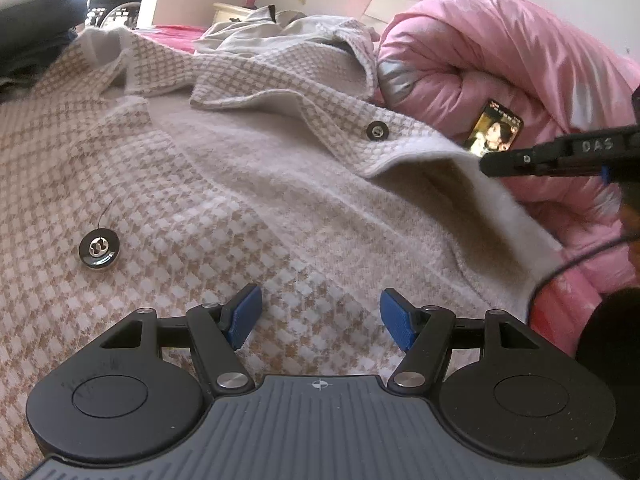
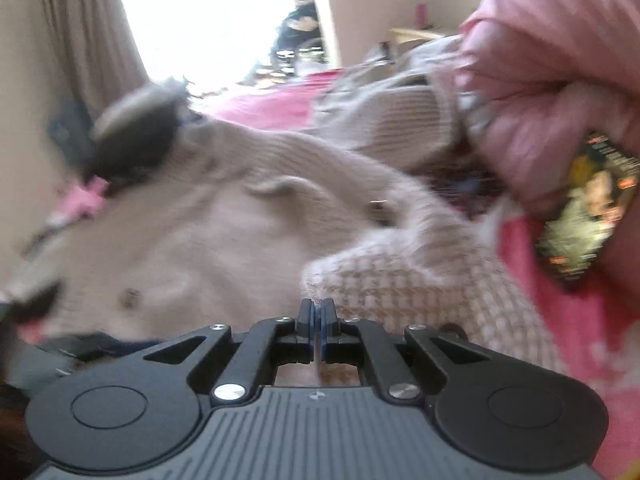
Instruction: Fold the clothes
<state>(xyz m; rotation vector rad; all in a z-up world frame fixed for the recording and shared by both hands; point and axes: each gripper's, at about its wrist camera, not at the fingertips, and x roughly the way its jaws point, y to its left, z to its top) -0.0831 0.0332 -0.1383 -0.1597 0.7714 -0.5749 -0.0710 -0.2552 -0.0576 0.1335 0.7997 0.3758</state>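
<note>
The left gripper (image 1: 320, 314) hung open above the checked cardigan (image 1: 224, 200) spread on the bed. The right gripper (image 2: 317, 322) was clenched on nothing visible; its view was blurred. Only the left view showed the buttons (image 1: 98, 249) and pink quilt (image 1: 500, 60) sharply.

left wrist: close, angled down | right wrist: same | shared: cardigan (image 1: 224, 184)

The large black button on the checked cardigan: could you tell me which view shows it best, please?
The left wrist view: the button is sharp and unobstructed on the cardigan. The right wrist view is motion-blurred; a faint round spot may be it, but I cannot tell.
</note>
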